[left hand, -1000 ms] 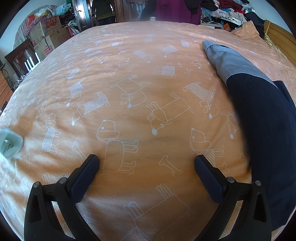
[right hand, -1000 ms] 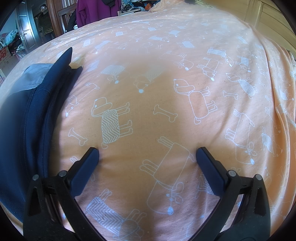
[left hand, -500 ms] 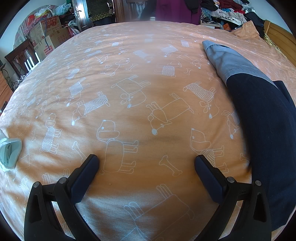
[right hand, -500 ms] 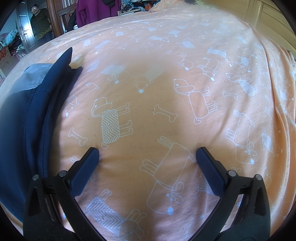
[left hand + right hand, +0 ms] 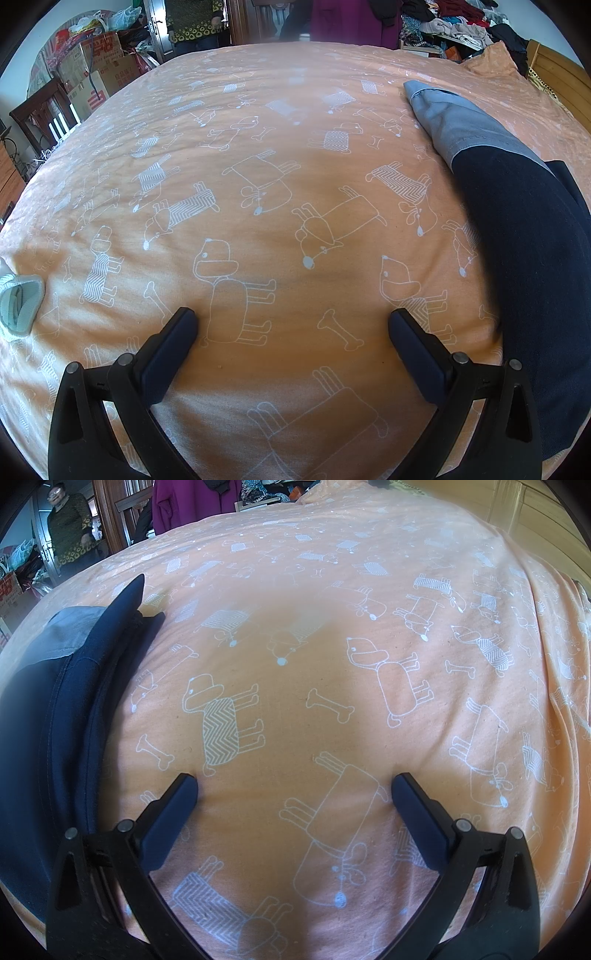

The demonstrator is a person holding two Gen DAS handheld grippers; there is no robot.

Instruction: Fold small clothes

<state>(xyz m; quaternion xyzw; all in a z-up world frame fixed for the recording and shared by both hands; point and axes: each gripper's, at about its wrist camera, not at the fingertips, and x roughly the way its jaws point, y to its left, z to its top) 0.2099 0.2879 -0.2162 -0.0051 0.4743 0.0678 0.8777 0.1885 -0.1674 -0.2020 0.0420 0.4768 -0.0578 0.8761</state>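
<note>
A dark navy garment (image 5: 532, 258) with a grey-blue end lies flat on the orange dog-print bedsheet (image 5: 280, 155), along the right side of the left wrist view. The same navy garment (image 5: 55, 716) fills the left side of the right wrist view. My left gripper (image 5: 291, 321) is open over bare sheet, to the left of the garment. My right gripper (image 5: 293, 784) is open too, over bare sheet to the garment's right. Neither holds anything. A small pale green-white piece (image 5: 18, 302) lies at the far left edge of the left wrist view.
Cardboard boxes (image 5: 96, 74) and a dark wooden chair (image 5: 40, 114) stand beyond the bed's far left. Piled clothes (image 5: 454, 22) and a purple garment (image 5: 347, 22) sit past the far edge. A person (image 5: 68, 531) stands near the doorway. A wooden headboard (image 5: 561, 74) is at the right.
Both grippers stay still and open. The small pale piece at the left edge has shifted slightly. The person in the background has moved near the doorway.
</note>
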